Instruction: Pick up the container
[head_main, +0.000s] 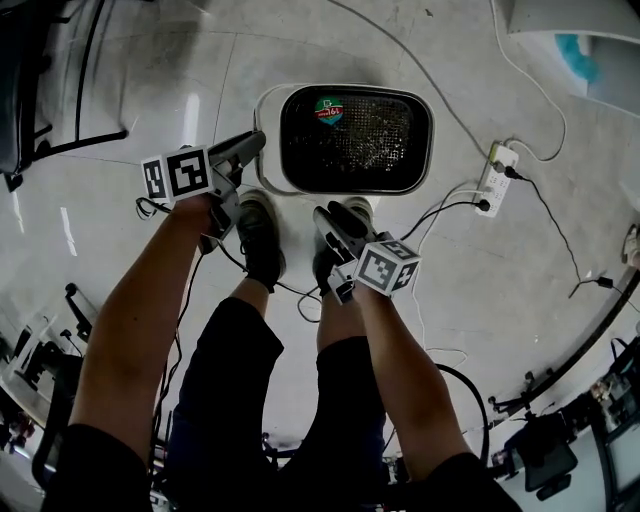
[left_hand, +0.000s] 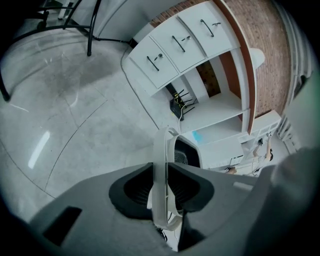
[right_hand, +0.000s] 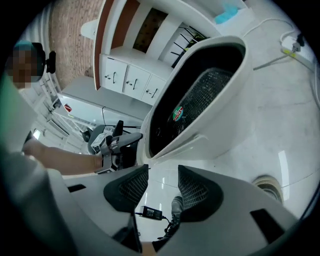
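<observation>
The container (head_main: 268, 130) is a white bin with a dark mesh-lined inside, standing on the pale floor just ahead of my feet. A small red and green sticker or packet (head_main: 328, 110) shows inside it. My left gripper (head_main: 252, 144) is at the bin's left edge; in the left gripper view the thin white rim (left_hand: 161, 150) runs between the two pads of my left gripper (left_hand: 161, 189), which press on it. My right gripper (head_main: 330, 213) hovers near the bin's near edge, open, with only floor between the jaws of my right gripper (right_hand: 162, 182). The bin's white wall (right_hand: 220, 115) lies beyond them.
A white power strip (head_main: 497, 170) with cables lies on the floor right of the bin. My shoes (head_main: 262, 238) stand close behind it. A white cabinet with drawers (left_hand: 175, 45) and black chair legs (left_hand: 90, 30) stand farther off. A small power adapter (right_hand: 150, 212) lies by my foot.
</observation>
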